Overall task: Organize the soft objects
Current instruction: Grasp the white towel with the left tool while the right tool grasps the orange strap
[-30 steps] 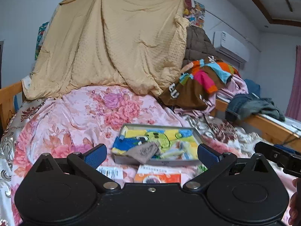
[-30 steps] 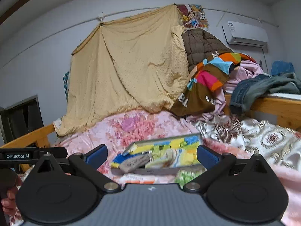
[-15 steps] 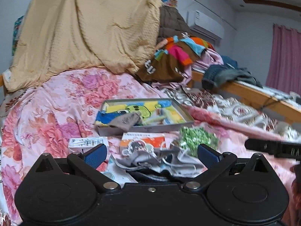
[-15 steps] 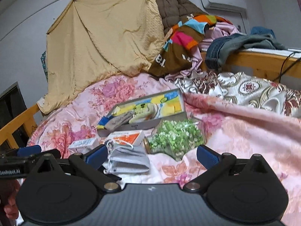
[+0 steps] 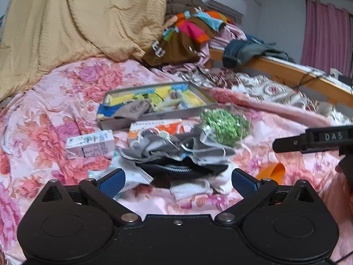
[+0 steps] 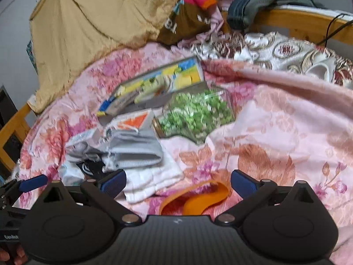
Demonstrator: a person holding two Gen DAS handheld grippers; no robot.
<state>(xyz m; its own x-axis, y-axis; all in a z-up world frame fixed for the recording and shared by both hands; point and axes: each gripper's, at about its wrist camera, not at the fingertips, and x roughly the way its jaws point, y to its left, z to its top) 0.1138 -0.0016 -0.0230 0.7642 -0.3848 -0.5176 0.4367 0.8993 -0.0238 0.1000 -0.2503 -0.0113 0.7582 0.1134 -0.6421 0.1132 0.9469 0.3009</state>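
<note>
Both the left gripper (image 5: pixel 177 180) and right gripper (image 6: pixel 177 180) stand spread and empty. The heap of soft items (image 5: pixel 176 152) lies unsorted mid-bed, just before the tray (image 5: pixel 154 114). One grey cloth (image 5: pixel 132 110) drapes the tray's near edge; judged barely begun.

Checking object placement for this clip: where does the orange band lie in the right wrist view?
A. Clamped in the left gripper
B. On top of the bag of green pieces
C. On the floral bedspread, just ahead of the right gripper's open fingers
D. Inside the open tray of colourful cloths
C. The orange band rests on the pink floral bedspread just ahead of the open, empty right gripper, well short of the tray.
</note>
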